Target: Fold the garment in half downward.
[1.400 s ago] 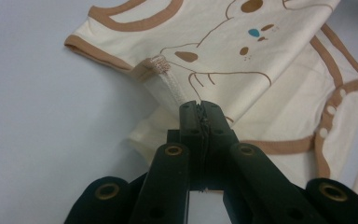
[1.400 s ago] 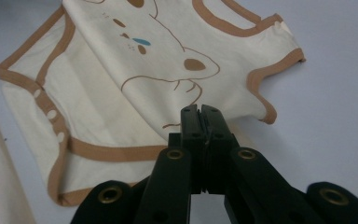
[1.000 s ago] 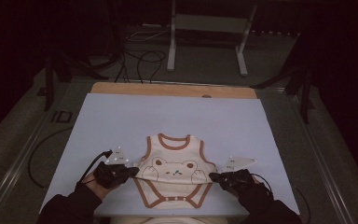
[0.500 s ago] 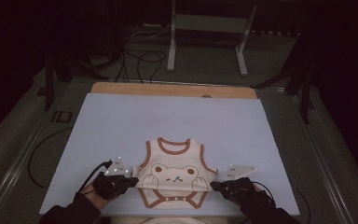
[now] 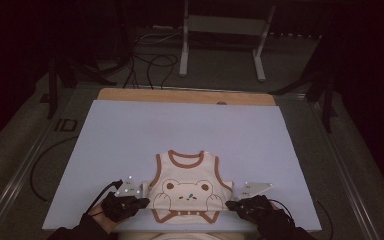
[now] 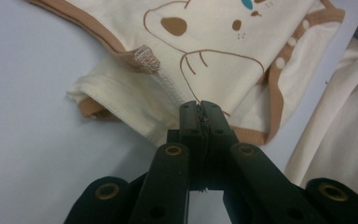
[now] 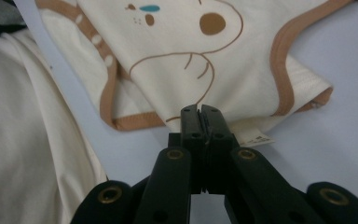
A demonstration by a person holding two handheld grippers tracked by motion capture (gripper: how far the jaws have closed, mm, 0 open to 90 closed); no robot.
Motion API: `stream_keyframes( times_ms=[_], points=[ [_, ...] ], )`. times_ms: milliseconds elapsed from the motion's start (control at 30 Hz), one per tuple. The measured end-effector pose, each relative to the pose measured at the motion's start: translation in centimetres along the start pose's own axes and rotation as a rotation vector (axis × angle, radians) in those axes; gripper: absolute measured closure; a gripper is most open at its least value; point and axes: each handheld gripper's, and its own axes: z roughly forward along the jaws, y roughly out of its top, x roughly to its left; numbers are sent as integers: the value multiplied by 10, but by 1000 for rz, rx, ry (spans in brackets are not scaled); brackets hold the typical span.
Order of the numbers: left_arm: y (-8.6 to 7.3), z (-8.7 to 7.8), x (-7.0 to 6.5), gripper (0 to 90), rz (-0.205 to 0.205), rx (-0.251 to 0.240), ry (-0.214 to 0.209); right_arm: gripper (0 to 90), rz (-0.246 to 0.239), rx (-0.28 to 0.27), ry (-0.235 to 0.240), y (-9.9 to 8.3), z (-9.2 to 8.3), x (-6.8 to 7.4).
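— Near the front edge of the pale lilac table cover (image 5: 130,130), where does the garment lie now?

— The cream sleeveless baby bodysuit with brown trim and a printed bear (image 5: 187,187) lies flat there, neck opening away from the person. Compared with a second ago it sits closer to that edge, and both hands are lower in the high view.

— And the tools?

— The left gripper (image 6: 199,109) has its black jaws pressed together on the bodysuit's side edge; the right gripper (image 7: 200,112) is clamped likewise on the opposite side, just by a small white label (image 7: 256,138).

— Anything unclear?

— The forearms are cut off at the bottom. The dark room behind the wooden table end (image 5: 180,95) is hard to make out, and cream cloth (image 7: 23,126) at the person's side is only partly seen.
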Motion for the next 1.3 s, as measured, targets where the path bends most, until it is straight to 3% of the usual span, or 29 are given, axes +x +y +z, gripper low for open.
stream_keyframes(
  times_ms=[500, 1067, 1300],
  points=[
    [-11, 13, 2, 899, -4, 43, -19, 896, 33, 29, 21, -11, 10, -2],
    [-13, 16, 3, 891, 17, 37, -23, 883, -5, 34, 16, -12, 13, -1],
    [-10, 11, 0, 817, 19, 21, -9, 788, 4, 17, 39, -9, 7, -2]
  ],
)
